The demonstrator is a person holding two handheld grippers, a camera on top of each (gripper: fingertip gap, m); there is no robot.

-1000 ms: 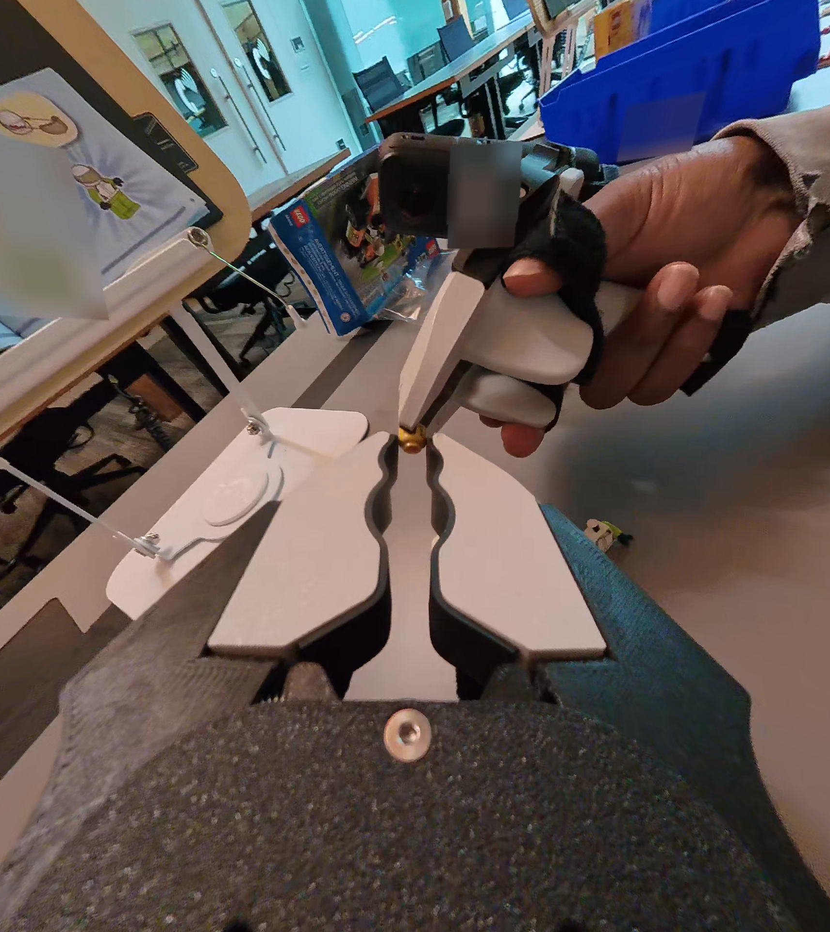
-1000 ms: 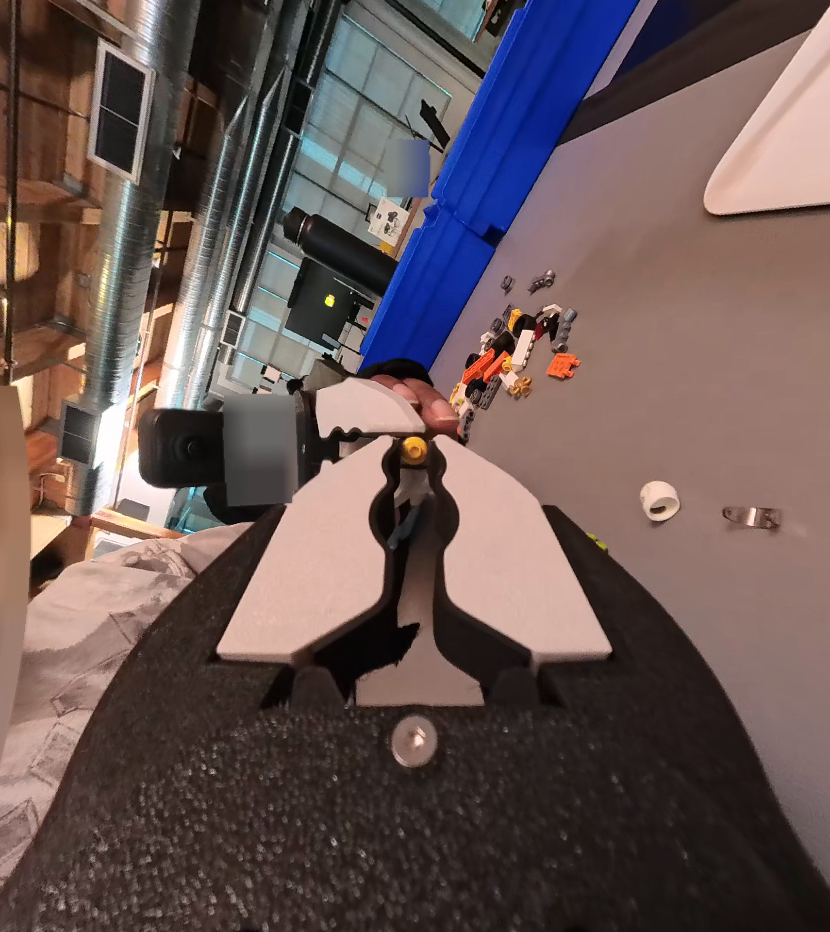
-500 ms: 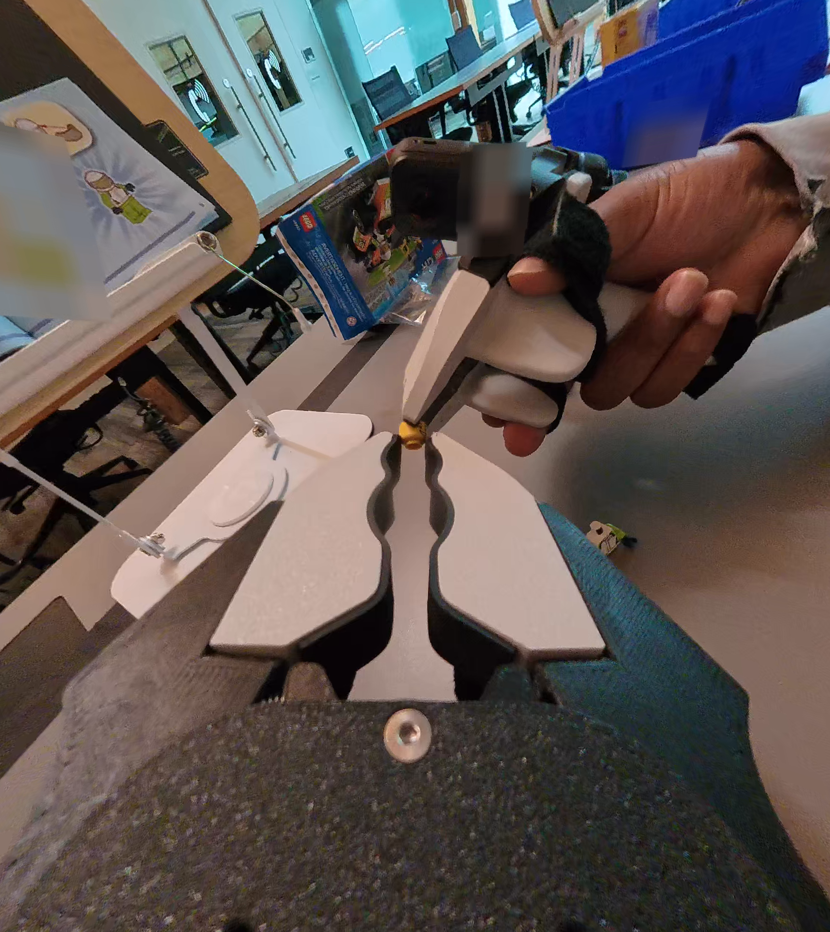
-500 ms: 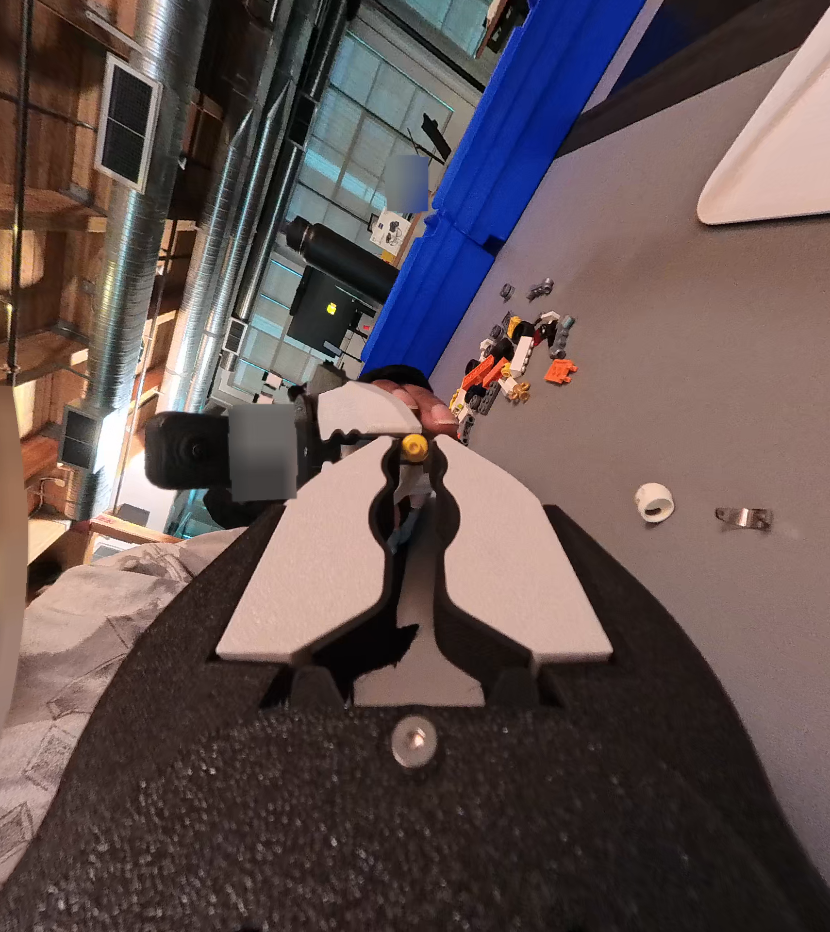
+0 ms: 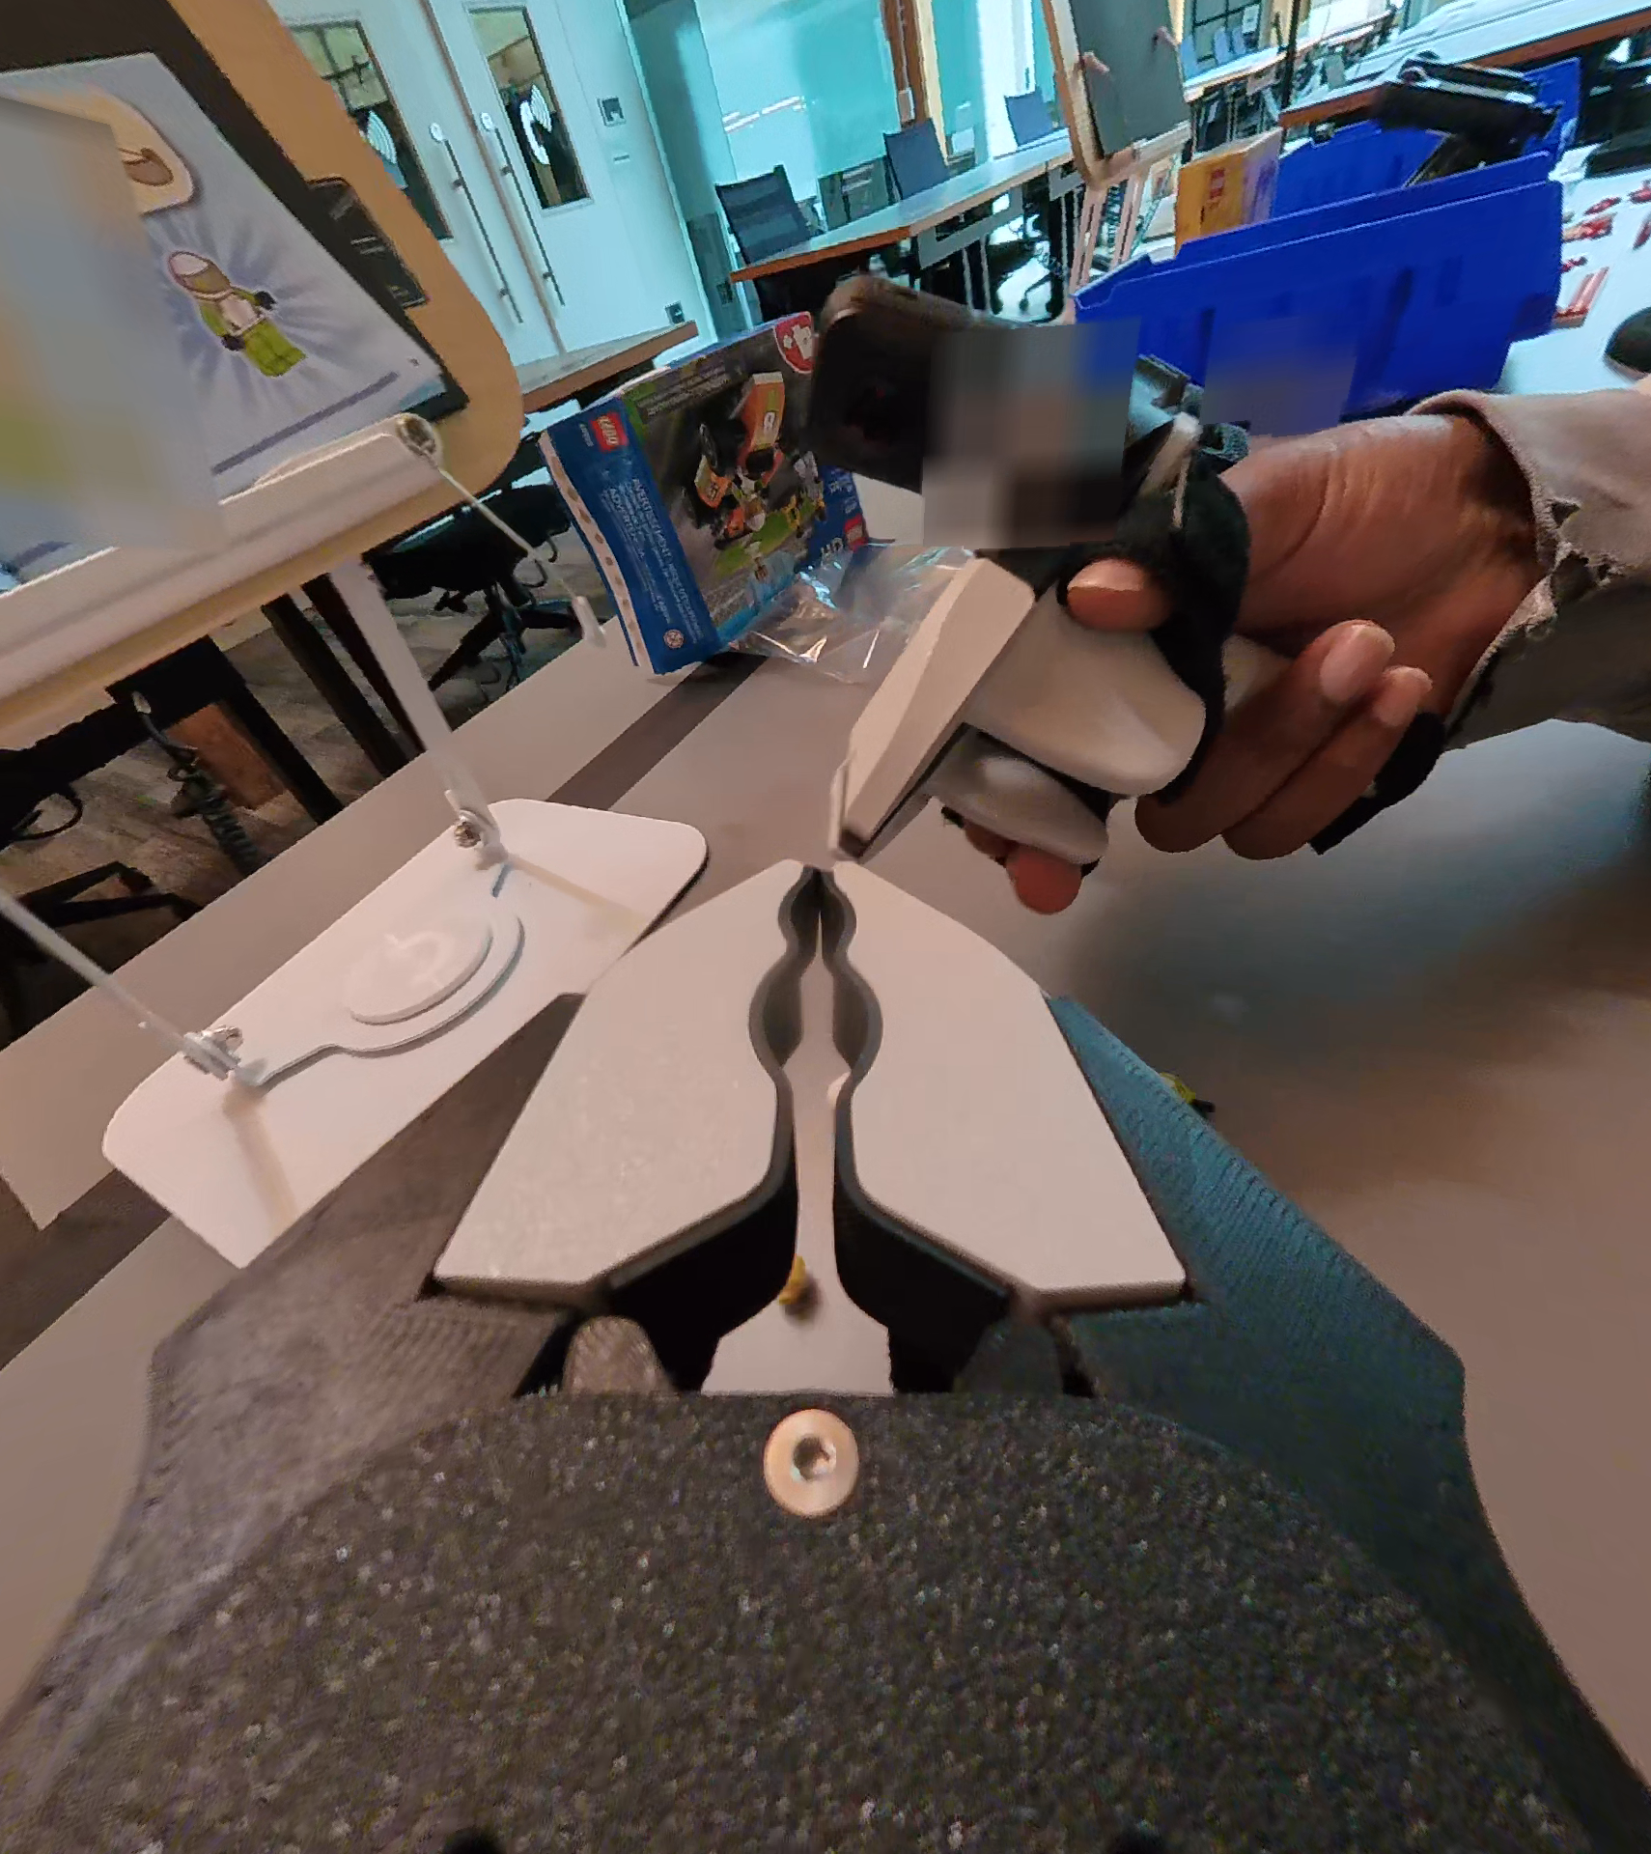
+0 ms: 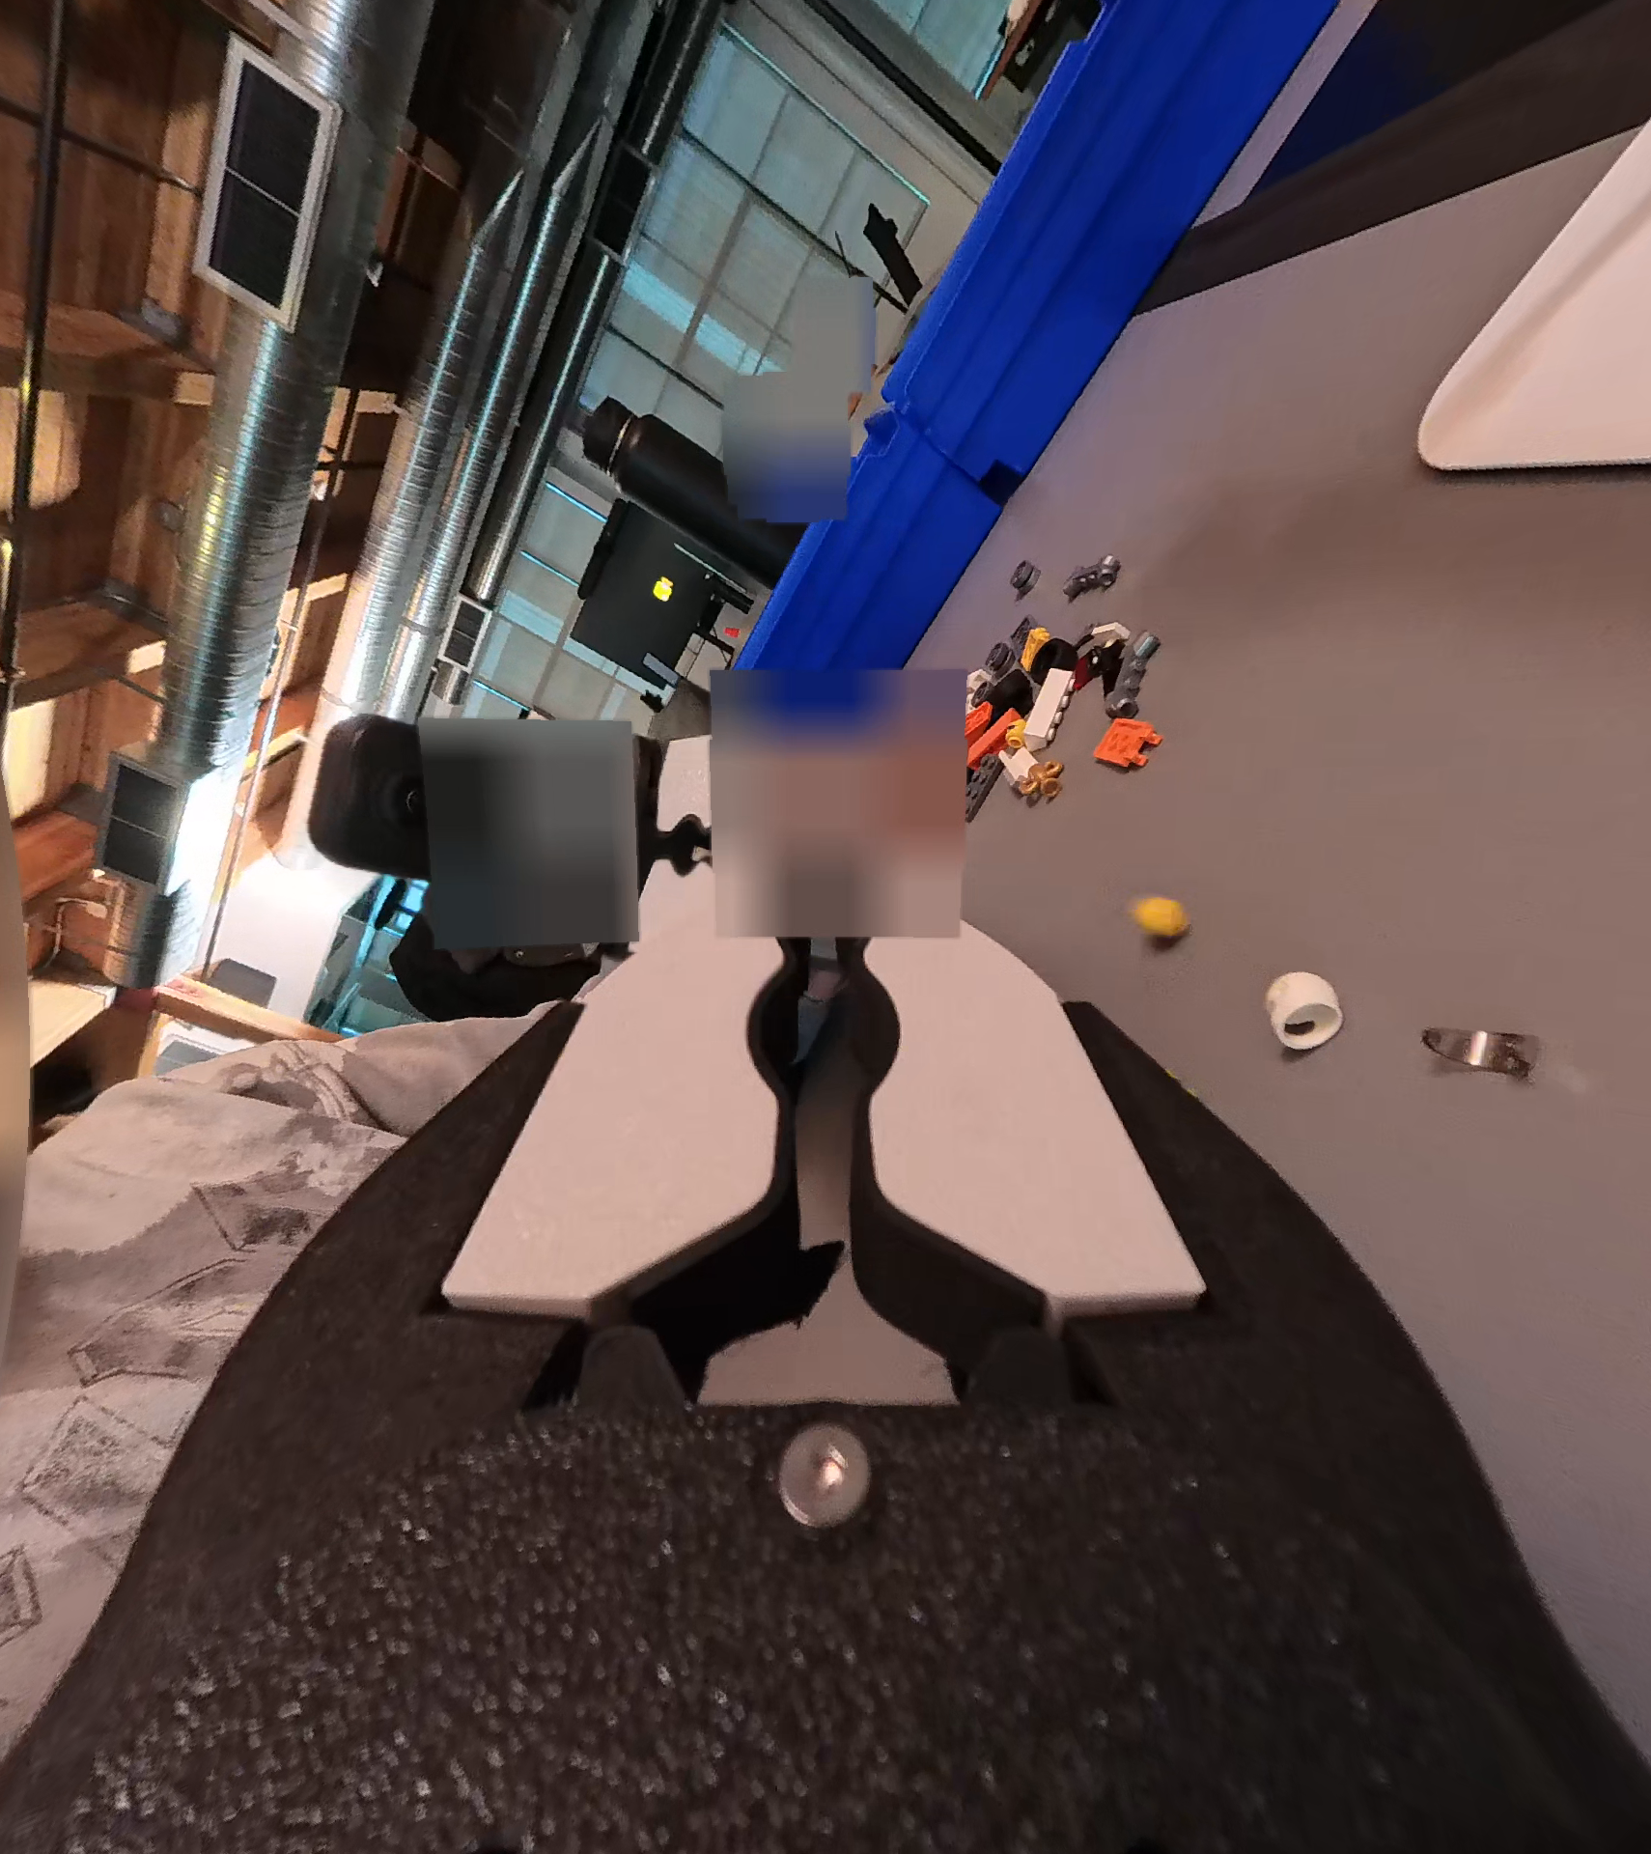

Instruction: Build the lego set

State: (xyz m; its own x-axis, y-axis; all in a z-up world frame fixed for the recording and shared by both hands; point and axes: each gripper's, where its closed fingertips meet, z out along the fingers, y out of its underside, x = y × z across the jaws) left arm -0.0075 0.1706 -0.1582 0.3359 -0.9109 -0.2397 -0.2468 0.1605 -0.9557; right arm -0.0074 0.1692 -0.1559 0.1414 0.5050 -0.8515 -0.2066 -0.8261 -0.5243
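Two grippers meet tip to tip above the grey table (image 5: 1403, 1104). Left wrist view: the left gripper (image 5: 816, 883) is clenched, its white fingers (image 5: 661, 1084) pressed together at the tips with nothing between them; half a second ago a small yellow piece (image 5: 799, 1294) sat pinched there, and it now shows as a blurred speck low in the gap near the finger roots (apparently dropping); the right gripper (image 5: 847, 843), held in a hand (image 5: 1353, 622), points down at the left tips, and whether it grips anything cannot be told here; a lego box (image 5: 701, 542) and a white stand base (image 5: 400, 1003) lie beyond.

Right wrist view: the right gripper (image 6: 827, 953) is nearly closed, with only an indistinct sliver between the tips; the yellow piece (image 6: 1160, 916) appears blurred against the table, clear of both claws; the join has therefore likely failed, and the piece needs retrieving. The pile of loose bricks (image 6: 1052, 712) is glossy, angular plastic; a white ring (image 6: 1303, 1011) and a bent metal clip (image 6: 1479, 1051) lie near; gripper bodies are coarse black foam.
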